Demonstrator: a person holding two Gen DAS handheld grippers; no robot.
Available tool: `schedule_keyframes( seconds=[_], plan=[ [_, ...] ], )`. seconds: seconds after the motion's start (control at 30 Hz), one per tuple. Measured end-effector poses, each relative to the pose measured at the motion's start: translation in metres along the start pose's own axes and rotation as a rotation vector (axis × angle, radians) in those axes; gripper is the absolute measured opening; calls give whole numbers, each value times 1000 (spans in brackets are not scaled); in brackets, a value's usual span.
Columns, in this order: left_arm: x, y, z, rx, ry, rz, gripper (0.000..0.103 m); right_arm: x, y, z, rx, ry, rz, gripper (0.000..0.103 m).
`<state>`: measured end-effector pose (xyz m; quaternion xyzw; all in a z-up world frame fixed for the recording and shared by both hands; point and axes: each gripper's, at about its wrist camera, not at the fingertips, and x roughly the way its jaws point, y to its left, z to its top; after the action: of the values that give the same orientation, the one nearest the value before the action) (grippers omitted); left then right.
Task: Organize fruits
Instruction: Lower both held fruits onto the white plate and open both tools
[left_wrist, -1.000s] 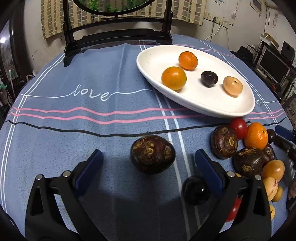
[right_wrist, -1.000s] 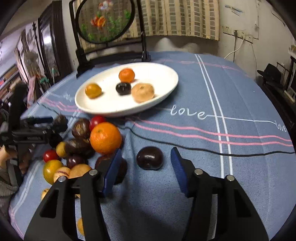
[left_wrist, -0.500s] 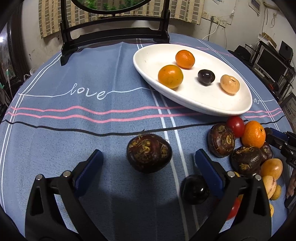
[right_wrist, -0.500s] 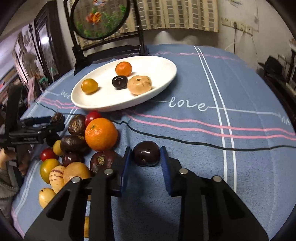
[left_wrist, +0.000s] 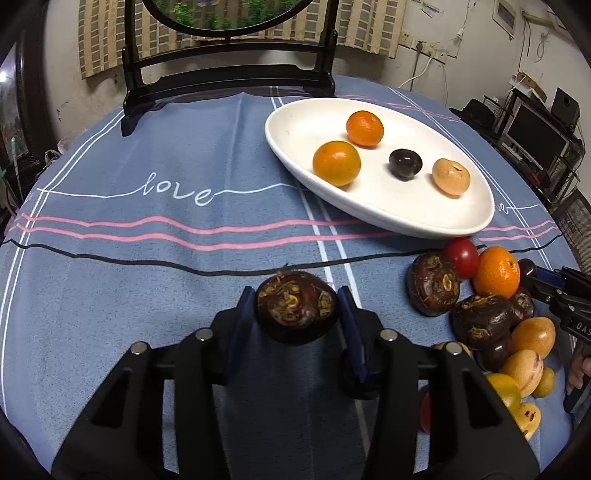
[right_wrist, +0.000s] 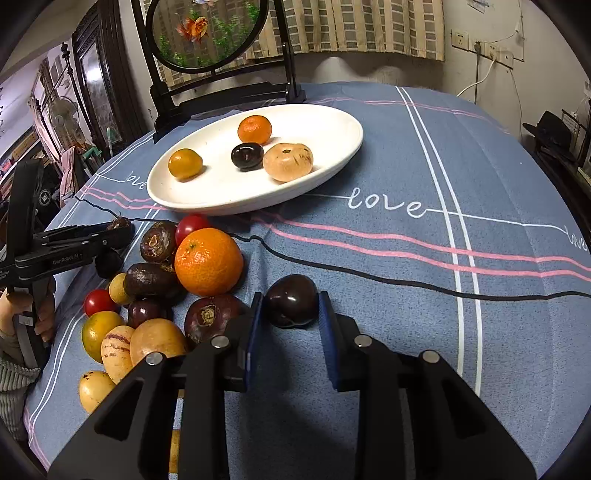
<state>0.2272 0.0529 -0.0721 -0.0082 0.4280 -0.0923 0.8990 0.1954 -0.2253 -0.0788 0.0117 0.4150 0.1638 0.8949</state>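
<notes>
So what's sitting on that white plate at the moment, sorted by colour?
Orange fruits: 2
Dark purple fruit: 1
Tan fruit: 1
Total on the white plate: 4

1. A round table (left_wrist: 110, 206) fills the foreground, covered by a blue-grey cloth with white, pink and black stripes and the word "love" in white script.
2. At the table's far edge stands a dark wooden stand (right_wrist: 221, 92) carrying a round panel (right_wrist: 207, 33) with a goldfish and green plants.
3. Behind it hangs a beige checked curtain (right_wrist: 351, 26) against a worn, off-white wall (right_wrist: 476, 74).
4. Wall sockets (right_wrist: 480, 48) with a white cable sit on the right.
5. Dark wooden furniture (right_wrist: 99, 85) lines the left side.
6. A monitor (left_wrist: 532, 136) and a speaker (left_wrist: 565, 105) on shelving stand far right in the left wrist view.
</notes>
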Motion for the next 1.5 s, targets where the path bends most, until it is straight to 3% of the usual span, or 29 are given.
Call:
schedule_keyframes(
  seconds=[0.2, 0.43, 0.57, 0.67, 0.9, 1.03, 1.17, 1.23, 1.27, 1.3, 1.5],
  plan=[
    [-3, 5, -1, -23, -19, 12, 45, 0, 0, 0, 9, -3, 3, 29],
    [-25, 0, 5, -14, -105, -2, 45, -12, -6, 3, 37, -57, 16, 29],
    [-38, -6, 28, -31, -147, -27, 45, -28, -8, 18, 69, -119, 52, 29],
    [-34, -17, 55, -22, -157, -15, 45, -31, -5, 48, 58, -139, 60, 29],
    [5, -59, 86, 43, -124, -56, 45, 16, 3, 115, 70, -153, 85, 29],
    [28, -81, 82, 120, -71, -77, 46, 53, 1, 133, 58, -116, 75, 29],
    [43, -83, 81, 127, -39, -95, 46, 77, -6, 141, 73, -65, 76, 31],
    [44, -81, 81, 127, -39, -99, 49, 84, -7, 140, 67, -36, 71, 40],
    [44, -80, 81, 124, -43, -95, 54, 83, -7, 138, 67, -37, 53, 66],
    [43, -78, 81, 119, -50, -93, 56, 79, -8, 138, 69, -59, 40, 71],
    [22, -65, 80, 85, -99, -76, 69, 33, -9, 140, 92, -170, 63, 72]
  ],
)
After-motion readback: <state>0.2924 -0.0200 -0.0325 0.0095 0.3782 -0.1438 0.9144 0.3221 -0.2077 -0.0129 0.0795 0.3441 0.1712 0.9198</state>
